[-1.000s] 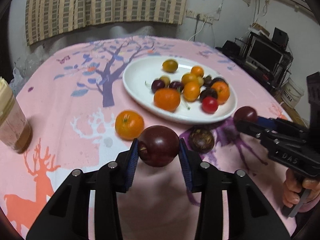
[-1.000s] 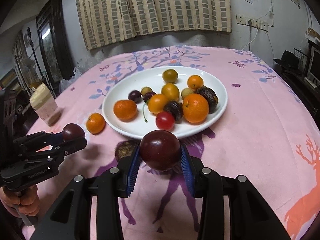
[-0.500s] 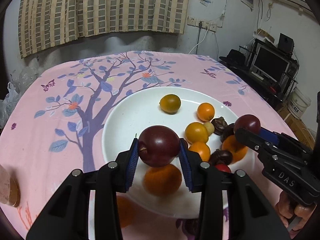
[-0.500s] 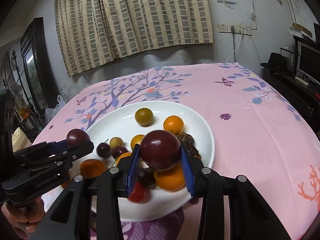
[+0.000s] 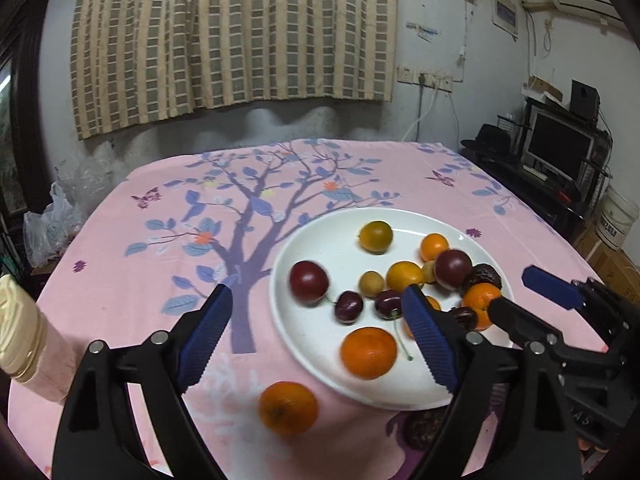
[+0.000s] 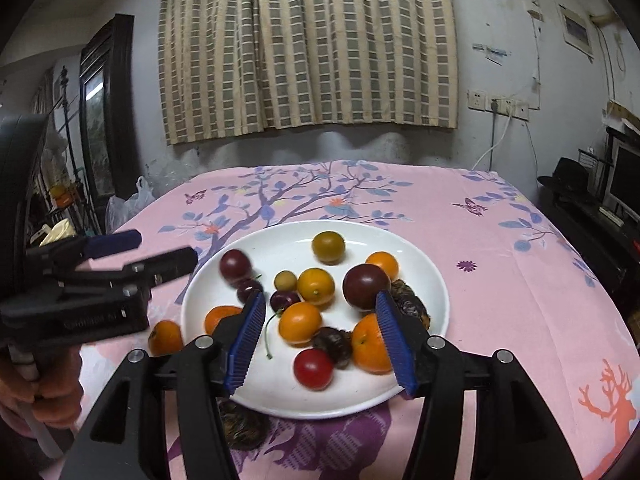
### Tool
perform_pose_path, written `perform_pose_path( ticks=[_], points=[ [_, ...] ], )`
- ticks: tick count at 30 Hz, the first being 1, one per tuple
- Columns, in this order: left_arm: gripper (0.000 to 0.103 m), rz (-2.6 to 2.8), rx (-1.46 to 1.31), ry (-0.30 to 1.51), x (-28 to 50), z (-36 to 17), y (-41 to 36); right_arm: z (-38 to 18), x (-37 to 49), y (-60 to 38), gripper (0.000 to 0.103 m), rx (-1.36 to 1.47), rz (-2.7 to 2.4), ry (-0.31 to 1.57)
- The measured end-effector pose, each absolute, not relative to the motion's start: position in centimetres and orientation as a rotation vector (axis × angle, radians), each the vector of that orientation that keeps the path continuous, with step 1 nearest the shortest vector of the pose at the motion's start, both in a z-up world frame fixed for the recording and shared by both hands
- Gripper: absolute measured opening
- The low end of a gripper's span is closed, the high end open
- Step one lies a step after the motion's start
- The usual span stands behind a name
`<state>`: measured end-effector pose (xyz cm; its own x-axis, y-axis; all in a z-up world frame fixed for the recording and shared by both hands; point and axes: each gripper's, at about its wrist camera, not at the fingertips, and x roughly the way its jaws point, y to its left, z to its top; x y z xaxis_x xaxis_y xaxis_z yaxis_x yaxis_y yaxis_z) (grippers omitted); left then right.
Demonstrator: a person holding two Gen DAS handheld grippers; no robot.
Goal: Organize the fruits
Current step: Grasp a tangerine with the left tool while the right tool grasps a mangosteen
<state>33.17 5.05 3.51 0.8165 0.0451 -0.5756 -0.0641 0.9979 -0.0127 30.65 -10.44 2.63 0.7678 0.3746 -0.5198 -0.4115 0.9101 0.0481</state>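
Roundish plums (image 5: 309,282) — no long axis

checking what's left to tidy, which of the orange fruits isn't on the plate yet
The orange fruit lying on the pink tablecloth, just off the white plate's near-left rim. All the other orange ones sit inside the plate.

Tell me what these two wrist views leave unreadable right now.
- Dark round fruit on the pink tablecloth: mostly behind gripper fingers in both views; type unclear.
- Dark red plum on the left of the white plate: motion-blurred; rolling or settled, cannot tell.
- Cream-lidded jar: cut by the left wrist view's edge.
- Orange mandarin off the plate: partly behind the left gripper.
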Motion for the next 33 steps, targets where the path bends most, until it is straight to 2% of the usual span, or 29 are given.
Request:
perform_pose_path(
  ticks=[7, 16, 21, 33],
  points=[
    [0.088, 0.127, -0.064, 0.636, 30.6, 2.6, 8.5, 2.3, 29.1, -10.0, 0.058, -0.095, 0.477, 0.580],
    [0.092, 0.203, -0.158, 0.699, 29.3, 0.9, 12.9, 0.1, 26.2, -7.8, 0.058, -0.169, 0.673, 0.790],
    [0.092, 0.203, -0.166, 0.708, 29.2, 0.7, 13.0, -2.0, 25.9, -6.2, 0.058, -0.273, 0.623, 0.826],
    [0.092, 0.193, -0.140, 0.719, 29.6, 0.5, 11.7, -3.6, 27.9, -4.7, 0.058, -0.274, 0.621, 0.904]
  ],
)
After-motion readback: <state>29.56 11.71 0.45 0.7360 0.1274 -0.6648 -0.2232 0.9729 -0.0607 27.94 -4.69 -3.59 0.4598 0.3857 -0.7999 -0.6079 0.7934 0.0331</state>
